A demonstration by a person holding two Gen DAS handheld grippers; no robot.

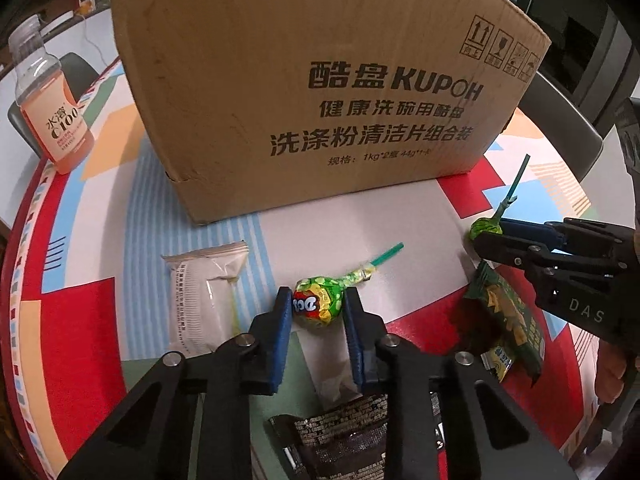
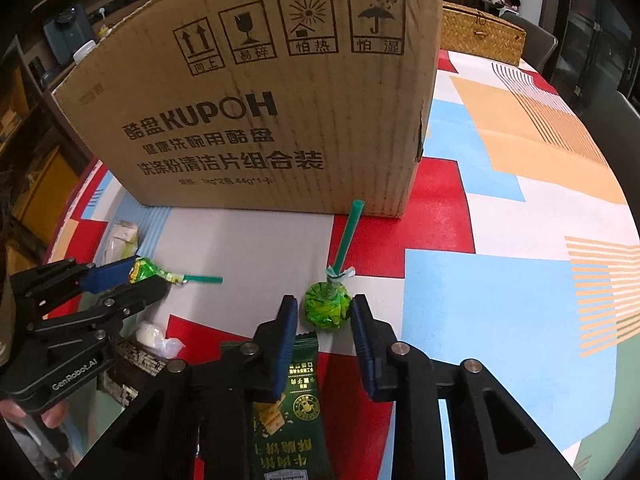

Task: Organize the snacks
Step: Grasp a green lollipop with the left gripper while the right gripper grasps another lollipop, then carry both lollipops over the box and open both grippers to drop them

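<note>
Cardboard fills the back of the left wrist view: a big printed box [image 1: 320,80] stands on the patterned surface [image 1: 100,292]. Close in front, the left gripper [image 1: 318,304] has its blue jaws clenched on the head of a green lollipop [image 1: 320,304], whose stick points up and right. A white snack packet [image 1: 204,300] lies just to its left, a black packet [image 1: 340,432] below the jaws, and a green snack packet [image 1: 508,320] to the right. An orange drink bottle [image 1: 50,112] stands far left. At the right edge, the right gripper [image 1: 490,236] pinches a second lollipop [image 1: 484,229].

From the right wrist view, that second lollipop [image 2: 326,306] sits between the right gripper [image 2: 324,312] pads, both touching its wrapper, stick leaning toward the box [image 2: 280,112]. The green snack packet [image 2: 296,400] lies underneath. The left gripper [image 2: 136,276] grips its lollipop [image 2: 146,270] at left.
</note>
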